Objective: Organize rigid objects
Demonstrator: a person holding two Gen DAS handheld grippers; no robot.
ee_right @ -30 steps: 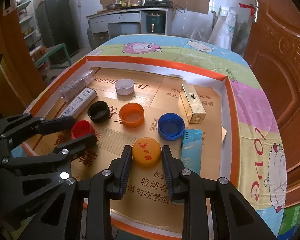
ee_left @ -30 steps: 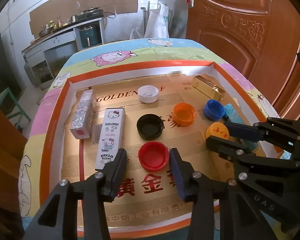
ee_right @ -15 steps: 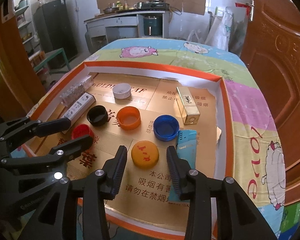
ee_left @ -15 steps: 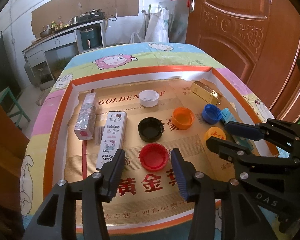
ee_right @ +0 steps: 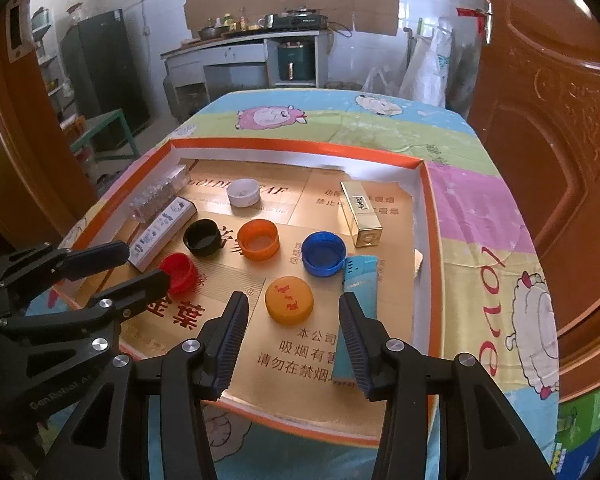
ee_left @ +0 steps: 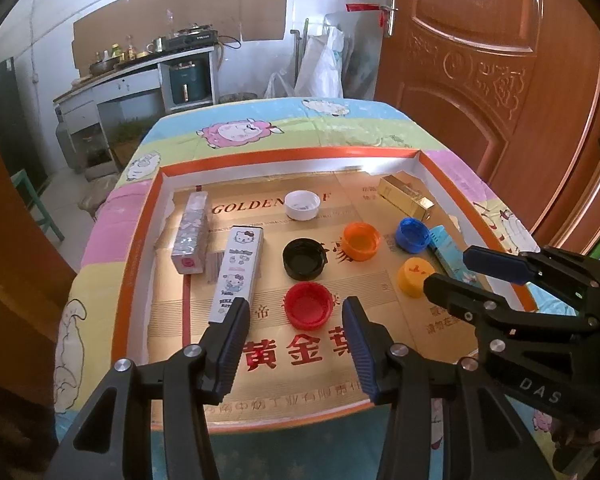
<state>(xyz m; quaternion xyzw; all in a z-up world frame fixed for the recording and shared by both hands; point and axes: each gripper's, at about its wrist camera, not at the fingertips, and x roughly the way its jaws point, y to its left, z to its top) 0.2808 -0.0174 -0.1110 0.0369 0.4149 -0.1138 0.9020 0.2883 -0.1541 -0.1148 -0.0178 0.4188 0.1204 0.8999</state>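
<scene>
Left wrist view cuts off my left gripper [ee_left: 296, 320] at the bottom edge; only its two fingers and their linkages show. It stands wide with nothing between the pads, and the red cap [ee_left: 309, 305] lies just ahead of the tips, open side up. My right gripper [ee_right: 293, 316] is opening; the yellow cap [ee_right: 289, 300], top side up, sits on the floor of the tray between its fingertips, untouched by either pad.

From the left camera the right gripper covers part of the teal box [ee_left: 446, 248], and the print on the tray floor is partly hidden under the caps. The glittery box [ee_left: 191, 232] by the left wall is hard to read in the right view, where it blurs to a pale shimmer.

The orange-rimmed cardboard tray [ee_right: 431, 216] lies on a cartoon-print cloth [ee_right: 480, 216]. It holds the white cap [ee_right: 243, 192], black cap [ee_right: 202, 237], orange cap [ee_right: 258, 239] and blue cap [ee_right: 323, 254], all open side up, plus the gold box [ee_right: 361, 214] and the Hello Kitty box [ee_left: 239, 270].
</scene>
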